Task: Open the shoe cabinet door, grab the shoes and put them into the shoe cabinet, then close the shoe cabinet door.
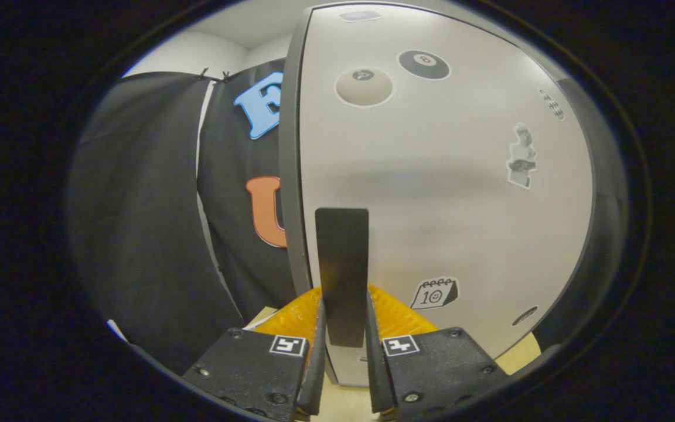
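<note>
The tool [343, 346] sits at the bottom centre of the frame, its two fingers [318, 351] nearly closed, one on each side of a dark flat handle [342, 269]. Both fingers appear to press against the handle's lower end, so the tool has hold of it.

The handle is a tall, narrow vertical bar mounted near the left edge of the shoe cabinet door [431, 193]. The door is pale grey with a darker grey edge running down its left side, and it takes up the centre and right of the frame. Whether the door is fully closed or slightly ajar cannot be told from this angle.

Several stickers are fixed to the door face: a black eight-ball sticker [423, 64] at upper centre, a pale round ball sticker [364, 87] just to its left, a bust figure sticker [522, 155] at right, and a calendar sticker [435, 293] just right of the handle, low on the door.

A light wooden surface [346, 404] shows at the bottom, between and below the fingers. The black cloth booth wall [144, 234] occupies the left of the frame.
</note>
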The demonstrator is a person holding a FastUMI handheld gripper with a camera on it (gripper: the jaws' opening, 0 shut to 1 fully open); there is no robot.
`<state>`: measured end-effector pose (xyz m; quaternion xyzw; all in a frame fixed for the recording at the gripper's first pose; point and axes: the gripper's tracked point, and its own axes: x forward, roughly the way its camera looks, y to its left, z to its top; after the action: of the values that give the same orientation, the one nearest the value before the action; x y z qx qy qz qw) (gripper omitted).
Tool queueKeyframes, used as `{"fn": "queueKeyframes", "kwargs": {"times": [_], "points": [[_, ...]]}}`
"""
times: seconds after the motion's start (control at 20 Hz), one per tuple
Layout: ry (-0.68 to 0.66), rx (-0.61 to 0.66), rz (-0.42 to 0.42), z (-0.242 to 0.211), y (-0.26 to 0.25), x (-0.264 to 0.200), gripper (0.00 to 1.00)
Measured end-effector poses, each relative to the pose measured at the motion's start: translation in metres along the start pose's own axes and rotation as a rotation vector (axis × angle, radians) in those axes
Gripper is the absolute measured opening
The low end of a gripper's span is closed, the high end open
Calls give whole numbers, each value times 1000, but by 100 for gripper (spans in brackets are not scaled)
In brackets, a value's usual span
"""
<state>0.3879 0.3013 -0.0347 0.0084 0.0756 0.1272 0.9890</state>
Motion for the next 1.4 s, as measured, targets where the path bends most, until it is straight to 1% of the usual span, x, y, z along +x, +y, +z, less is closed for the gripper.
{"fn": "queueKeyframes", "kwargs": {"times": [0.2,0.35,0.6,0.85,1.05,1.25,1.4], "points": [[11,-13,40,-3,-1,-12,28],[10,-18,60,-2,5,-39,27],[4,-19,72,-12,-4,-83,26],[-5,-15,52,-22,-29,-129,25],[-16,-34,19,-30,-45,-166,24],[-27,-42,-30,-35,-75,-198,23],[-32,-51,-72,-39,-102,-219,19]]}}
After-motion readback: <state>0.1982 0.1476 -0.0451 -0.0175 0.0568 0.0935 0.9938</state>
